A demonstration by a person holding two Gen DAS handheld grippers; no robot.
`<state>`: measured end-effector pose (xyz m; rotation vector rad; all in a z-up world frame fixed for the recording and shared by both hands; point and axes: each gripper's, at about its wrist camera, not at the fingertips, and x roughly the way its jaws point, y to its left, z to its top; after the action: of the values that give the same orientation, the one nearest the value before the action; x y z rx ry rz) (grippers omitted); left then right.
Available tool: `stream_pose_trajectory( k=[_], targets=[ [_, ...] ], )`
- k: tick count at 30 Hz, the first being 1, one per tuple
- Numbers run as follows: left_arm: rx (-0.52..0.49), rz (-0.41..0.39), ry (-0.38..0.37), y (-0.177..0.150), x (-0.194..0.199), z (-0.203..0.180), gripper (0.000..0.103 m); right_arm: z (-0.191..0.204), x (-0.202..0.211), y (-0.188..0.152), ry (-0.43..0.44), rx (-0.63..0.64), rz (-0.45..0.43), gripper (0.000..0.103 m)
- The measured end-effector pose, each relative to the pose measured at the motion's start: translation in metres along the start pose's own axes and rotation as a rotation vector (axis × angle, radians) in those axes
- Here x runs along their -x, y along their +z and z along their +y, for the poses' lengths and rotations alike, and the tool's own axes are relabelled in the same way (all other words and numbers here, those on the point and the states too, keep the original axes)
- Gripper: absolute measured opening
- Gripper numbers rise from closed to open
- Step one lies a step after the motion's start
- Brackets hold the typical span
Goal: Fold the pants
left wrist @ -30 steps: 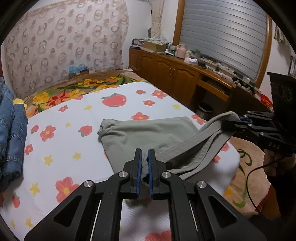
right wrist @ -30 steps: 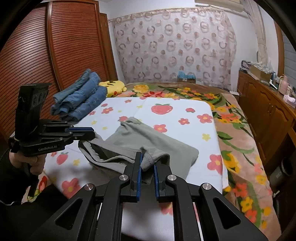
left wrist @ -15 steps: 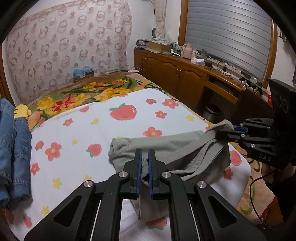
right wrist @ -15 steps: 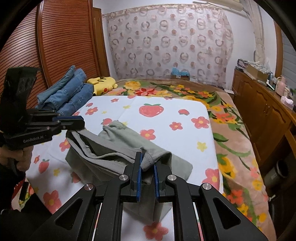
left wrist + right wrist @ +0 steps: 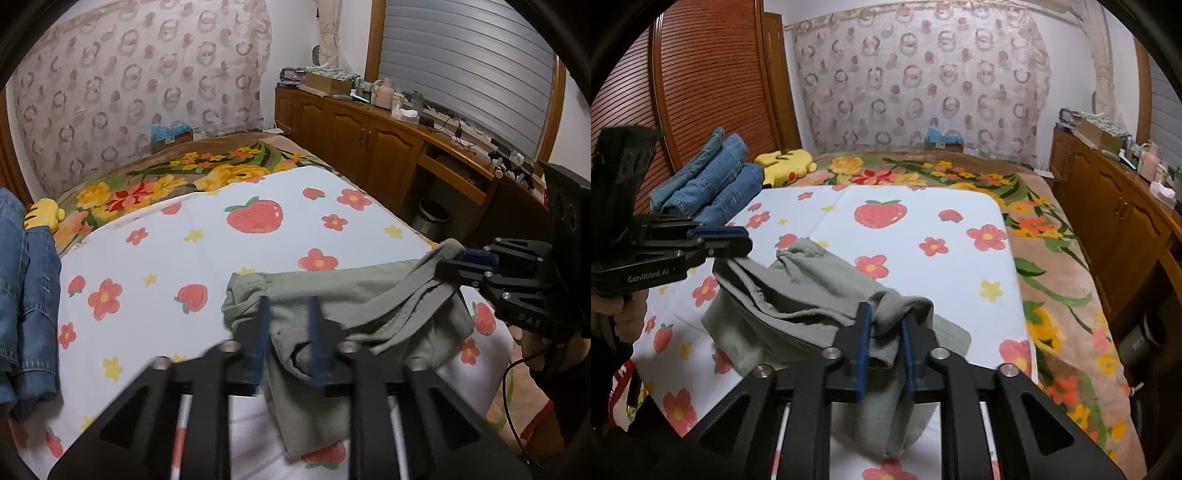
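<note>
Bed (image 5: 960,280): covered by a white quilted sheet printed with red strawberries, red flowers and small yellow ones; beyond it lay a brown blanket (image 5: 1052,258) with large yellow and orange blooms and green leaves.

Pants (image 5: 812,295): soft grey-green cloth, already doubled over, lying rumpled near the foot edge of the sheet, with one flap hanging down over the edge.

Left tool (image 5: 288,332): black frame, blue pads; its fingers stood apart, with cloth lying loose between them. In the right wrist view the left tool (image 5: 738,240) sat just above the cloth's upper corner.

Right tool (image 5: 884,332): same make, fingers spread, a fold of the pants bunched in the gap. From the left wrist view the right tool (image 5: 450,264) met the raised waistband edge; whether it gripped there I could not tell.

Jeans (image 5: 709,184): blue denim, folded and stacked at the left side of the bed, well apart from the pants.

Plush toy (image 5: 786,166): yellow, just beside the jeans.

Curtain (image 5: 923,74): pale, ring-patterned, behind the bed.

Cabinet (image 5: 369,147): glossy brown wood, panelled doors, along the bed's right side, its top crowded with small items.

Waste bin (image 5: 432,218): dark, round, beneath the cabinet's open section.

Wardrobe door (image 5: 701,74): reddish, louvred.
</note>
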<state>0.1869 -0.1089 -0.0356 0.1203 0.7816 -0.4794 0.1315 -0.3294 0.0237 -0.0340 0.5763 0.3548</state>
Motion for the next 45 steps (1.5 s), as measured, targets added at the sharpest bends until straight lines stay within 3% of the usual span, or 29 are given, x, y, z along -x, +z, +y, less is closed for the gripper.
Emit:
stream_pose_trajectory(
  k=[3, 9, 20, 26, 32, 39, 45],
  targets=[
    [0.002, -0.009, -0.013, -0.004, 0.005, 0.003, 0.046, -0.004, 0.009, -0.002, -0.036, -0.014, -0.014, 0.044],
    [0.008, 0.006, -0.023, -0.017, 0.005, 0.009, 0.047, -0.006, 0.01, -0.012, -0.035, 0.002, 0.013, 0.044],
    [0.035, 0.056, -0.063, -0.022, -0.031, 0.012, 0.047, -0.018, -0.02, -0.003, -0.012, 0.005, 0.088, 0.045],
    [0.017, 0.039, -0.067, -0.015, -0.036, 0.01, 0.04, -0.021, -0.027, -0.007, -0.019, 0.002, 0.101, 0.045],
    [0.008, 0.05, -0.075, -0.009, -0.04, 0.009, 0.013, -0.028, -0.034, -0.015, -0.024, -0.013, 0.125, 0.045],
    [-0.015, -0.005, -0.001, 0.007, -0.036, 0.004, 0.013, -0.029, -0.03, -0.016, -0.026, -0.021, 0.111, 0.045],
    [0.001, 0.013, 0.017, 0.008, -0.041, 0.007, 0.013, -0.031, -0.027, -0.017, -0.02, -0.035, 0.099, 0.045]
  ],
)
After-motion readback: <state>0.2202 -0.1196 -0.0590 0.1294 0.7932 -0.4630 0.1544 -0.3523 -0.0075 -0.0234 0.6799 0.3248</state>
